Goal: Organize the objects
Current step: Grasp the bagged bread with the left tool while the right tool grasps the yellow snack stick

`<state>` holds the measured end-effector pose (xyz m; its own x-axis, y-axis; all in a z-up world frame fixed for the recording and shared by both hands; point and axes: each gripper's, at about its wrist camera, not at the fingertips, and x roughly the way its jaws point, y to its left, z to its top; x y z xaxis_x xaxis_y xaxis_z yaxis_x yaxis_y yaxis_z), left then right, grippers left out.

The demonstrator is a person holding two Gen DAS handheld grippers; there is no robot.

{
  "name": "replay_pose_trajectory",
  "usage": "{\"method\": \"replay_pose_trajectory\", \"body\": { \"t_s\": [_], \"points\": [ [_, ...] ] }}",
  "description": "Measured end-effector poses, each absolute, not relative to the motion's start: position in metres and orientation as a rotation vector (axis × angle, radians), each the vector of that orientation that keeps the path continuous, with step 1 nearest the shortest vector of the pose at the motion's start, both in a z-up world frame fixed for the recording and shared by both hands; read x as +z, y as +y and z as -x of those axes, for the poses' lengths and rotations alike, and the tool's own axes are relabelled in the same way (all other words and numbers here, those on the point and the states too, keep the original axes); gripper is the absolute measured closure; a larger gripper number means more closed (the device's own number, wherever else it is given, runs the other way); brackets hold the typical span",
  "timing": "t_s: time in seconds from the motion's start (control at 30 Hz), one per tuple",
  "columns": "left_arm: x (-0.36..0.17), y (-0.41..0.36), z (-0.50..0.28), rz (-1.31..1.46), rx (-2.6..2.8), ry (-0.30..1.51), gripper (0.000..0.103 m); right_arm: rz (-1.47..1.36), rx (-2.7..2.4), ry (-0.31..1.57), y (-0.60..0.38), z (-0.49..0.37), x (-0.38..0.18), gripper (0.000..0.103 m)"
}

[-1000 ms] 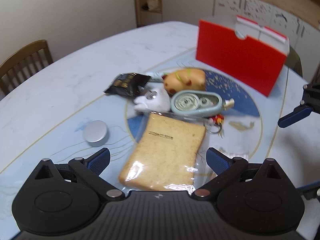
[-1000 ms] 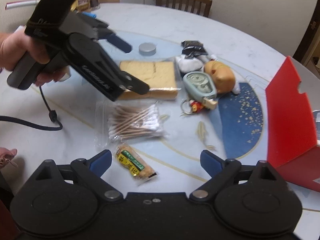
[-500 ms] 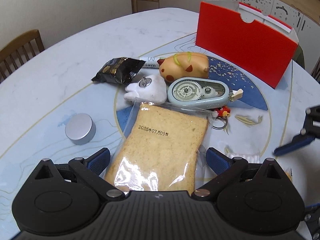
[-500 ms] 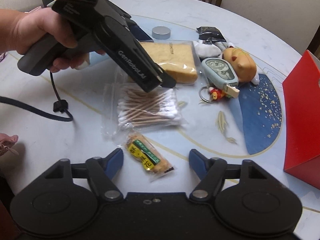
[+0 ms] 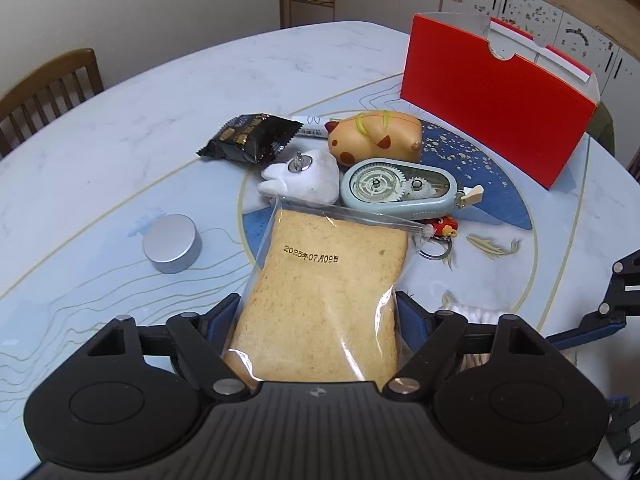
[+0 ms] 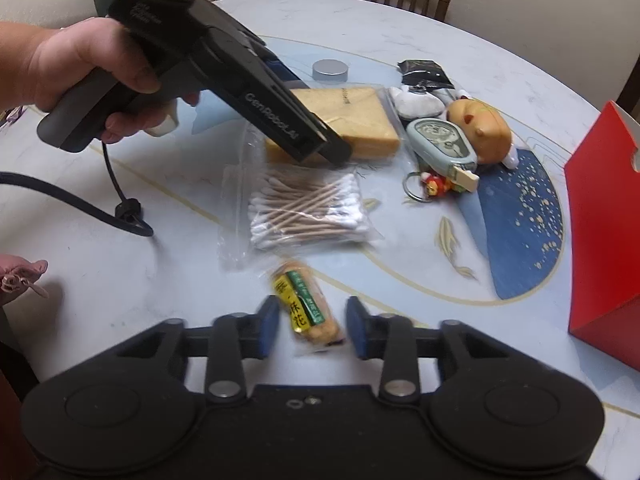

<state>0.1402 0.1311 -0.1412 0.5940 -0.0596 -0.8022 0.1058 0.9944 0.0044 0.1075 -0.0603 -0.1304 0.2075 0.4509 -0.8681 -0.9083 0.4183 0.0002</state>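
The left gripper (image 5: 318, 320) is pinching the near end of the bagged bread slice (image 5: 324, 292) lying on the worktop (image 5: 100, 152); being soft and slippery, it wants gentle pressure across its edges. The right gripper (image 6: 311, 326) is sitting parted around the small snack packet (image 6: 306, 306), light and crinkly, not yet clamped.

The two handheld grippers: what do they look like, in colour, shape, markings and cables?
The left gripper is a black pistol-shaped tool with white lettering along its side and a black cable hanging from the handle; a bare hand, no sleeve visible, grips it. The right gripper has a black ribbed body, two round discs, silver pivot bolts and blue pads on its fingers.
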Motion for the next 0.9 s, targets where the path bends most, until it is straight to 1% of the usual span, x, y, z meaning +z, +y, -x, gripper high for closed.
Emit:
{"method": "replay_pose_trajectory", "body": {
  "t_s": [0.13,0.27,0.4,0.7,0.9],
  "points": [
    [-0.135,0.132,-0.133,-0.038,-0.066,0.921,0.025,0.549,1.022,0.911,-0.075,-0.112,-0.118,0.079],
    [-0.123,0.135,-0.124,0.006,-0.025,0.908,0.025,0.496,1.0,0.899,-0.093,-0.122,-0.102,0.081],
    [-0.111,0.134,-0.116,0.036,-0.009,0.889,0.025,0.496,1.05,0.903,-0.099,-0.127,-0.099,0.08],
    [-0.099,0.125,-0.096,0.109,0.023,0.878,0.025,0.617,1.159,0.944,-0.076,-0.113,-0.12,0.077],
    [-0.092,0.115,-0.086,0.132,0.041,0.867,0.025,0.653,1.17,0.929,-0.062,-0.113,-0.128,0.076]
  ]
}}
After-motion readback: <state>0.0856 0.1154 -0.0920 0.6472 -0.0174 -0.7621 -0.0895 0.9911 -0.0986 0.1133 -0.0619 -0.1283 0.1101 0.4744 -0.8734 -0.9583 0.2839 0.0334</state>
